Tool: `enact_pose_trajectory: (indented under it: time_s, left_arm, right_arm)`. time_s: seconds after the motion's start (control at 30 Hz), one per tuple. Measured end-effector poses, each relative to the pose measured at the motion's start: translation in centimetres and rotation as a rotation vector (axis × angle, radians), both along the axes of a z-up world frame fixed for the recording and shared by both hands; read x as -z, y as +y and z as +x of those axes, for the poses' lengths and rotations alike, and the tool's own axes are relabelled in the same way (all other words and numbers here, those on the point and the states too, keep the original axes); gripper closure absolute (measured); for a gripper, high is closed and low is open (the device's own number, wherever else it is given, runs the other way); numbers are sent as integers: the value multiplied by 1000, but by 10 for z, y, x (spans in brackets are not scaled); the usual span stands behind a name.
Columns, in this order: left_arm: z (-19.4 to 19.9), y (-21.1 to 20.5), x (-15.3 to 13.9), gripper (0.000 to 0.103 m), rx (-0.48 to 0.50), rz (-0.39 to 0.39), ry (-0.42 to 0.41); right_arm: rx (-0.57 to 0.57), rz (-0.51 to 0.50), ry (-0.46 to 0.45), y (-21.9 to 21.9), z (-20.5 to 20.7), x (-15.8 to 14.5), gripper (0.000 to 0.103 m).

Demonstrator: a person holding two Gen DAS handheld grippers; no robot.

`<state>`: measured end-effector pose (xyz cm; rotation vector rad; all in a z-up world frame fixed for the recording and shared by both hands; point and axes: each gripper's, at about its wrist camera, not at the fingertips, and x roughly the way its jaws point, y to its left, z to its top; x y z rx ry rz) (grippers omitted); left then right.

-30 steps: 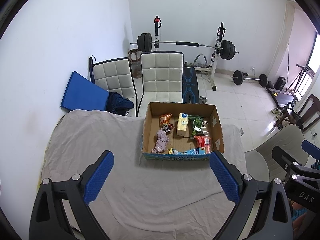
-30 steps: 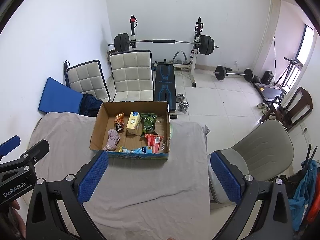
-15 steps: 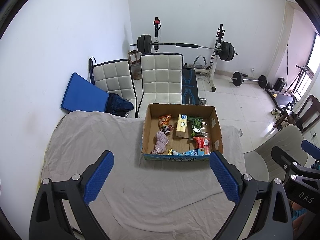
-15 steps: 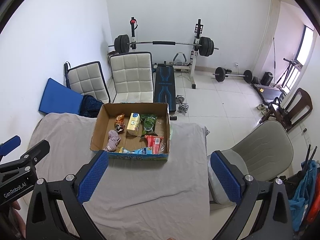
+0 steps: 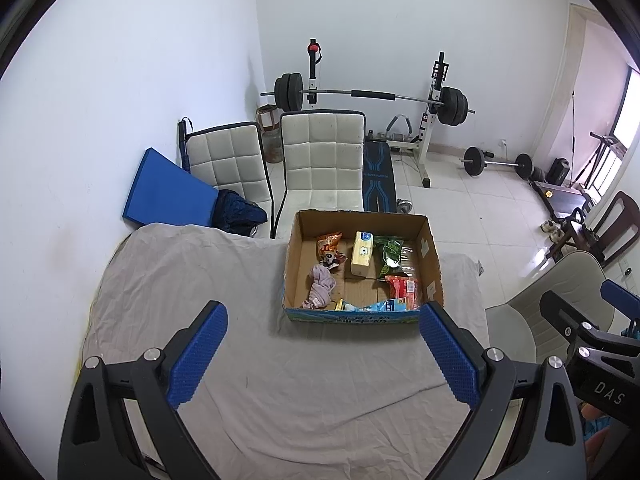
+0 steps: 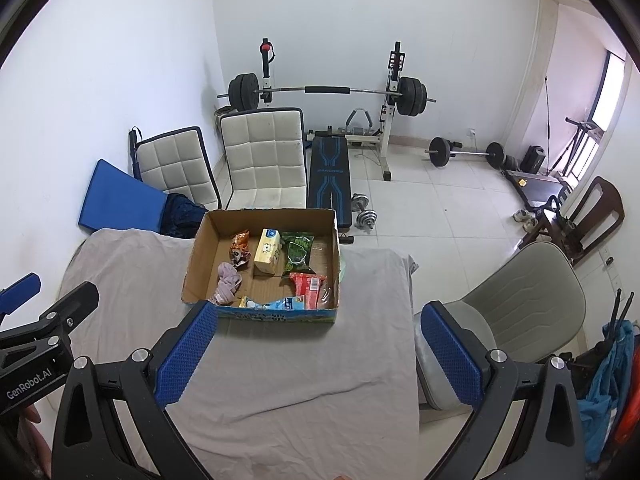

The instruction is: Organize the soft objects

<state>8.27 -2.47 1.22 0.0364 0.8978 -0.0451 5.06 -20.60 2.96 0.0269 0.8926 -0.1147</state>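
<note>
An open cardboard box (image 5: 429, 258) (image 6: 198, 248) stands on a table under a grey cloth (image 5: 192, 280) (image 6: 132, 272). In it lie a pink cloth bundle (image 5: 320, 286) (image 6: 227, 276), a yellow pack (image 5: 361, 253) (image 6: 269, 251), a green bag (image 5: 387, 255) (image 6: 297, 253), a red bag (image 5: 403, 289) (image 6: 309, 286), an orange bag (image 5: 329, 245) (image 6: 240, 243) and a blue-white pack (image 5: 380, 306) (image 6: 280, 304). My left gripper (image 5: 322, 358) is open and empty, held above the cloth in front of the box. My right gripper (image 6: 316, 356) is open and empty, further right.
Two white padded chairs (image 5: 324, 160) and a blue mat (image 5: 168, 192) stand behind the table. A grey chair (image 6: 524, 300) stands at the table's right edge. A barbell rack (image 6: 328, 92), a bench and dumbbells stand on the tiled floor beyond.
Both views have shifted only slightly; the box sits a touch higher in the frames. Both grippers stay open and empty.
</note>
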Motion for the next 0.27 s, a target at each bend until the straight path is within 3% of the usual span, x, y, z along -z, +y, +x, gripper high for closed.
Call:
enact_pose_trajectory:
  time_s: [0.27]
  left_arm:
    - [-5,-3,-9,5,-3,-4,-16]
  right_arm:
    - [-4,4,-1,1,-2,-3,0]
